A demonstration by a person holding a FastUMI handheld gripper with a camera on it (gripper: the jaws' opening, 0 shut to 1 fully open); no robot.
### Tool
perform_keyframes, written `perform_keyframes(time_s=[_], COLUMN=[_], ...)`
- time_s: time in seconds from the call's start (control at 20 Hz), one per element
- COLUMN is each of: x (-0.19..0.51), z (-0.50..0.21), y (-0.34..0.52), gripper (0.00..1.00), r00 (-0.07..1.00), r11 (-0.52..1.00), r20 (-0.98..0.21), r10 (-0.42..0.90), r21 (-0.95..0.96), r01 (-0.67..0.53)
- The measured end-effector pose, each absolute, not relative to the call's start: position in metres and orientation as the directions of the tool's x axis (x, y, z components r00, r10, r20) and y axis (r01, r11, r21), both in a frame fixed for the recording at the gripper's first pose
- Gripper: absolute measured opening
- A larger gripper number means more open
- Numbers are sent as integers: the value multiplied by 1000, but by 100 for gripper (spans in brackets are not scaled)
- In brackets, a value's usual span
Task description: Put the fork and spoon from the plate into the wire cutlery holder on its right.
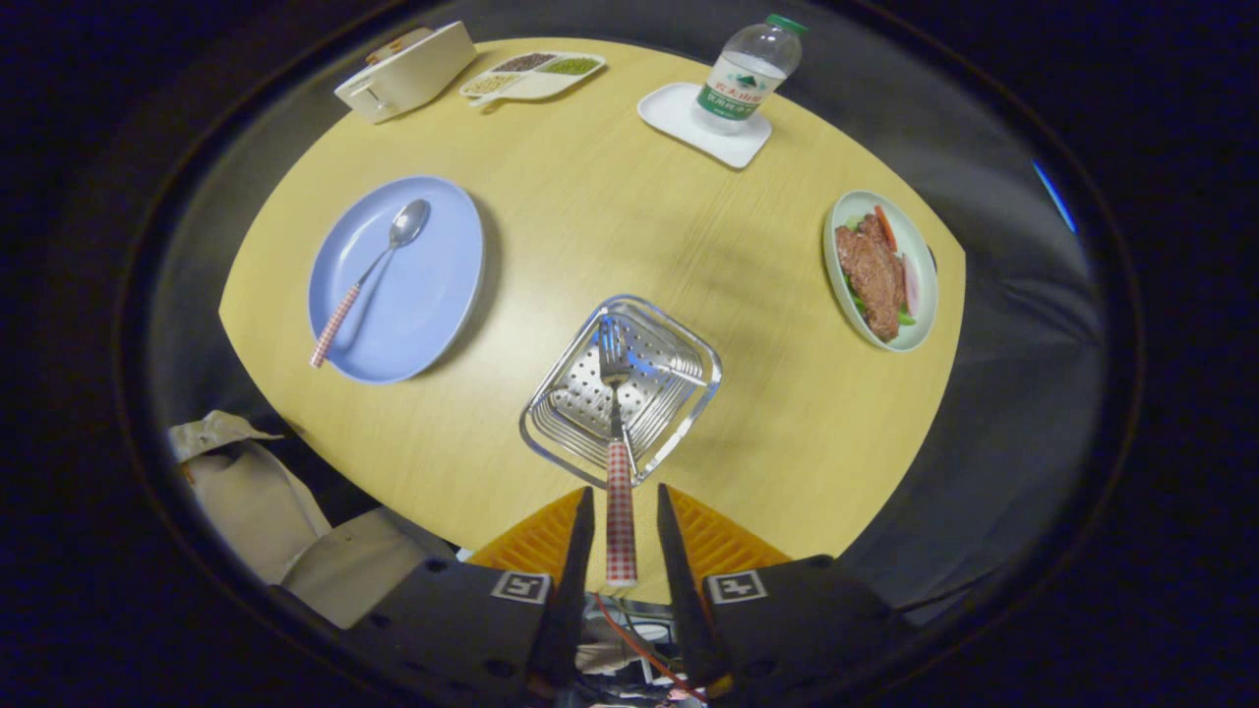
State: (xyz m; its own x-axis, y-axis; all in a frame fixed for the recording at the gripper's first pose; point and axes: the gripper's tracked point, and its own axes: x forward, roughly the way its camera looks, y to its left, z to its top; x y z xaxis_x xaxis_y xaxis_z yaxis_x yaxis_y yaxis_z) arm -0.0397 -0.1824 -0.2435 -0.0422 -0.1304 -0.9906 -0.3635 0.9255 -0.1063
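In the gripper view, the gripper [621,536] hangs above the near edge of a round wooden surface [590,216], looking down. Its two fingers stand apart, and the red-and-white checked handle of the fork [619,472] runs up through the gap between them without either finger clearly pressing on it; whether they touch the handle cannot be told. The fork's metal head points away from the fingers and lies over the open top of the wire cutlery holder [689,418], a square metal basket with a perforated floor that stands just ahead of the fingertips.

Left of the holder and well apart from it sits a blue plate [438,295]. The spoon [369,275] lies on that plate, its bowl at the far end and its checked handle reaching to the plate's near rim.

Beyond the holder, at the far side of the surface, a water bottle [752,69] stands on a white tray [679,113]. Further left are a divided dish of grains [531,74] and a cream box [408,69]. To the right, a pale green dish [920,285] holds meat and vegetables.
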Motion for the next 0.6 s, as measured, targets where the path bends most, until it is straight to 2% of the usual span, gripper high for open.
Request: perform_keyframes(time_s=[0.35, 0.6], x=[-17, -9], z=[-218, -195], y=[-152, -110], gripper=[99, 99], r00=[290, 516], r11=[967, 983], r20=[-954, -856], r10=[-71, -30], r21=[-137, -119], r01=[-216, -140])
